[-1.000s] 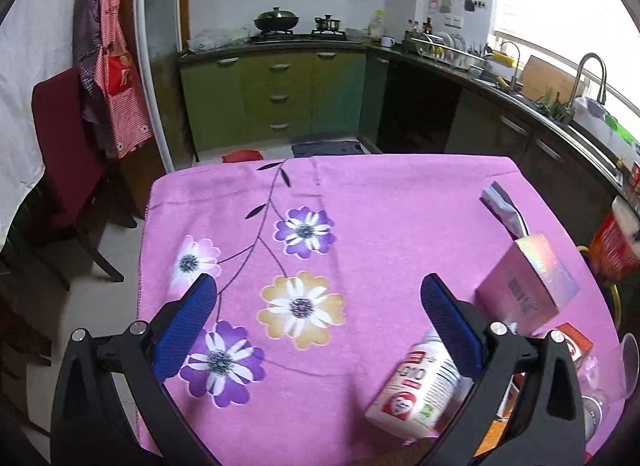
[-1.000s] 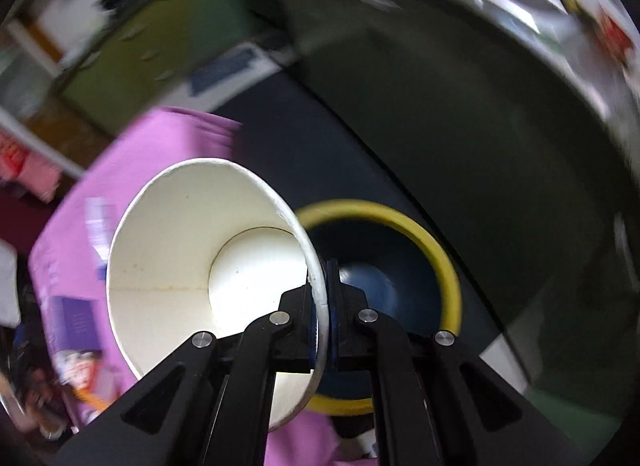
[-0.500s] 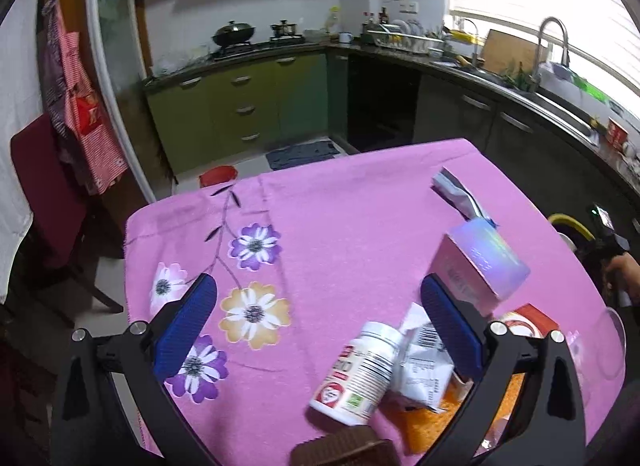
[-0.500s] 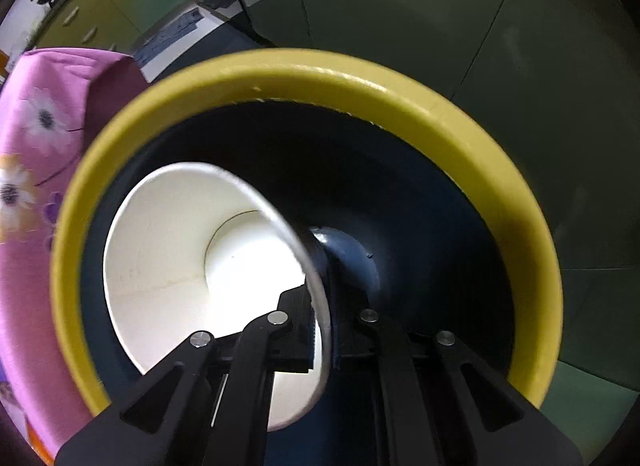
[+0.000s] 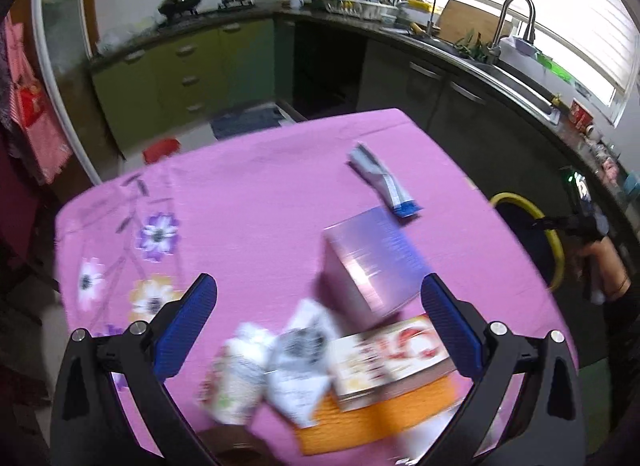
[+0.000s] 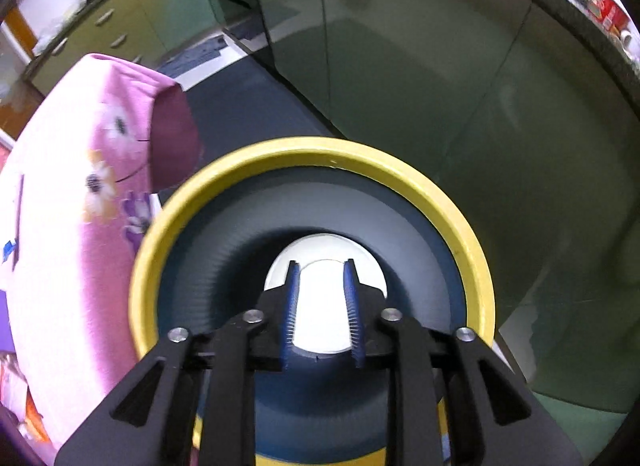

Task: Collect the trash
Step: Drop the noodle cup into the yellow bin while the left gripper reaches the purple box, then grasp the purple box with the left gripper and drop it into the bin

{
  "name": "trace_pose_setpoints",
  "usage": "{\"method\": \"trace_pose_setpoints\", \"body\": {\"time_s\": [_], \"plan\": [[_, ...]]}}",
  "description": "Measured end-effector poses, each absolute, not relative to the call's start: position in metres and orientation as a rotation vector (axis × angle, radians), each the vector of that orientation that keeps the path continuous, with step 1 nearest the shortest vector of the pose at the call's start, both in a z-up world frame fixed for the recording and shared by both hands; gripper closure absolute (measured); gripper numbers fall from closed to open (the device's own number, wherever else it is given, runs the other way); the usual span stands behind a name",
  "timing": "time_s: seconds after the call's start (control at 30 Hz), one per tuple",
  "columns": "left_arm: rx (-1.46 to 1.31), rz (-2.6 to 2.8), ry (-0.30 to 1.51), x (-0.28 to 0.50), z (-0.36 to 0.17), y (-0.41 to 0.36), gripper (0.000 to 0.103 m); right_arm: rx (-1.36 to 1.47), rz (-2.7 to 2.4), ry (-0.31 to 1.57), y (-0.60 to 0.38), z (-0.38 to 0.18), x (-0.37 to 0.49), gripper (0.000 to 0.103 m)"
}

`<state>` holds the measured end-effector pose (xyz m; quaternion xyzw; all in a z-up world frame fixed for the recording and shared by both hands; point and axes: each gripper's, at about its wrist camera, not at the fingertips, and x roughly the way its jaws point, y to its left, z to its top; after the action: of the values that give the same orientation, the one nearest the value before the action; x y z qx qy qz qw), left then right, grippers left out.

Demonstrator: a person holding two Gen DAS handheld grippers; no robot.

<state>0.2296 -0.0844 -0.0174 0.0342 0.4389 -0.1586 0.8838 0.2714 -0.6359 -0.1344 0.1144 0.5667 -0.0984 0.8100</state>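
My right gripper (image 6: 321, 264) hangs over a dark bin with a yellow rim (image 6: 312, 145); its jaws are opening and nothing is pressed between them. A white paper cup (image 6: 322, 306) lies at the bottom of the bin, well below the fingers. My left gripper (image 5: 318, 286) stands open above the pink flowered tablecloth (image 5: 248, 201). Under it lie a pink box (image 5: 372, 262), a white bottle (image 5: 236, 370), a crumpled white packet (image 5: 300, 358), a red-and-white box (image 5: 392, 358) and an orange packet (image 5: 380, 422). A grey-blue wrapper (image 5: 380, 177) lies farther back.
The bin (image 5: 516, 198) stands on the floor off the table's right edge, and a person's hand (image 5: 600, 262) holds the other gripper above it. Dark cabinet doors (image 6: 400, 65) rise just behind the bin. Green kitchen cabinets (image 5: 180, 65) and a sink counter line the far walls.
The right gripper let go of the paper cup, which dropped into the bin, and the gripper drew back up. The left gripper swung right, over the pile of trash.
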Motion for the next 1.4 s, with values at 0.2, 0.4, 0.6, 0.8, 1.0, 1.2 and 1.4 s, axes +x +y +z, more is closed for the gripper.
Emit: {"method": "trace_pose_setpoints", "body": {"time_s": [0.2,0.4,0.6,0.8,1.0,1.2,1.4], "plan": [[0.088,-0.224,1.024,0.258,-0.024,-0.125,0.006,0.219,-0.151,1.189,-0.623,-0.117,0.263,0.074],[0.058,-0.123,1.143,0.271,-0.049,-0.135,0.006,0.211,-0.121,1.175,-0.619,-0.117,0.259,0.074],[0.036,-0.085,1.202,0.276,-0.063,-0.137,0.007,0.222,-0.102,1.179,-0.624,-0.122,0.257,0.074],[0.034,-0.072,1.267,0.278,-0.077,-0.142,0.026,0.232,-0.094,1.18,-0.628,-0.129,0.254,0.074],[0.02,-0.124,1.274,0.279,-0.076,-0.145,0.052,0.244,-0.087,1.174,-0.632,-0.132,0.252,0.074],[0.062,-0.212,1.177,0.272,-0.04,-0.162,0.052,0.255,-0.087,1.156,-0.637,-0.13,0.246,0.074],[0.15,-0.391,1.081,0.252,0.008,-0.222,0.052,0.263,-0.112,1.123,-0.65,-0.124,0.231,0.074]]}}
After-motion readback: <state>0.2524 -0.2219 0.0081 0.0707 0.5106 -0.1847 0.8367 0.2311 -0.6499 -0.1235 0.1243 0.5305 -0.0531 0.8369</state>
